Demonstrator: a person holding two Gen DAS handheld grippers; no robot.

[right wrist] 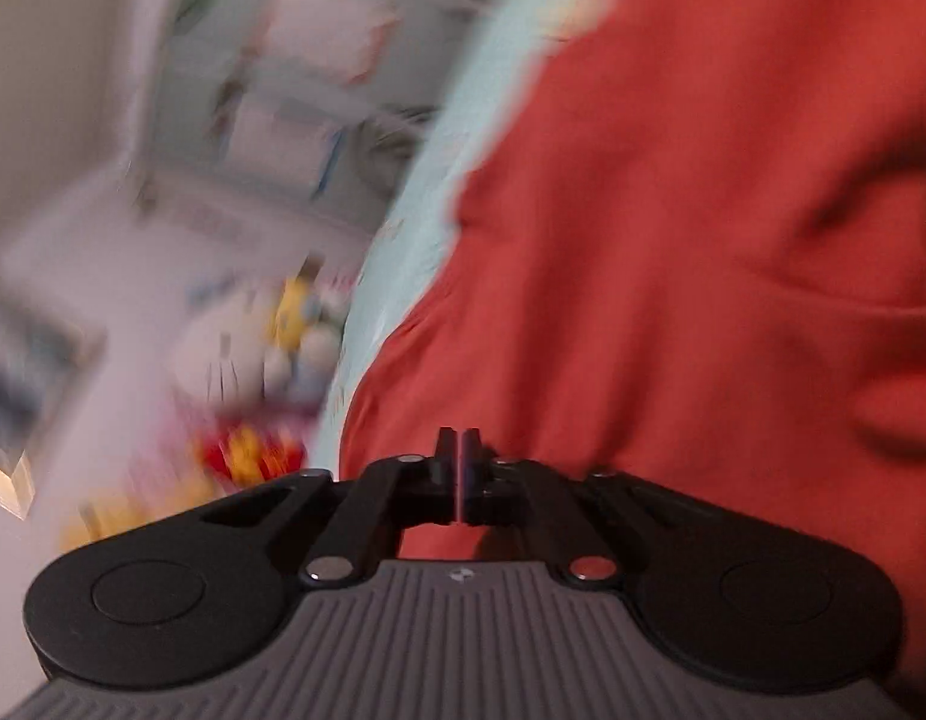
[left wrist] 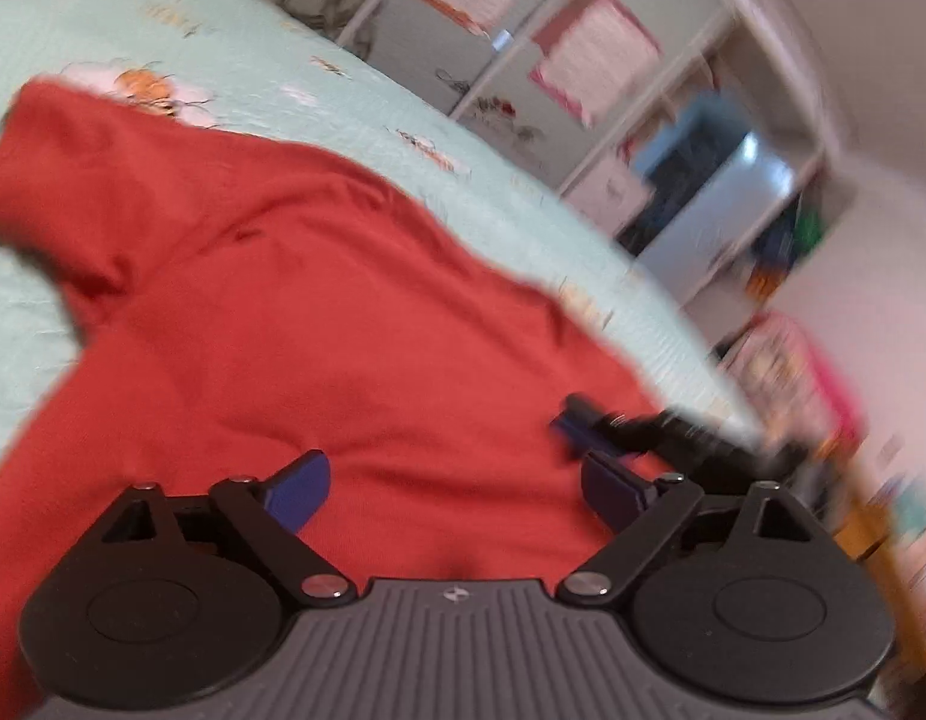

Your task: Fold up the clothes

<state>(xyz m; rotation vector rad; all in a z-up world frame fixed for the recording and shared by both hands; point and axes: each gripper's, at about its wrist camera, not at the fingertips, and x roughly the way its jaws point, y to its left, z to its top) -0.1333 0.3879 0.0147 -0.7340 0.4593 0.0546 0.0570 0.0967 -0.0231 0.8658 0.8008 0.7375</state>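
Now the right gripper (right wrist: 458,468) pinches the red shirt (left wrist: 318,312) to fold it, and the left gripper (left wrist: 450,486), wide open, should grab the near edge next.

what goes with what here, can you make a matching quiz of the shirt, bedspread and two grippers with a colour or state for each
Things:
1. shirt
2. bedspread
3. left gripper
4. right gripper

Colour or state:
A. fingers wide apart, nothing between them
B. red, spread on the bed
C. fingers nearly together
D. pale green with small prints

Pairs: 1-B, 2-D, 3-A, 4-C
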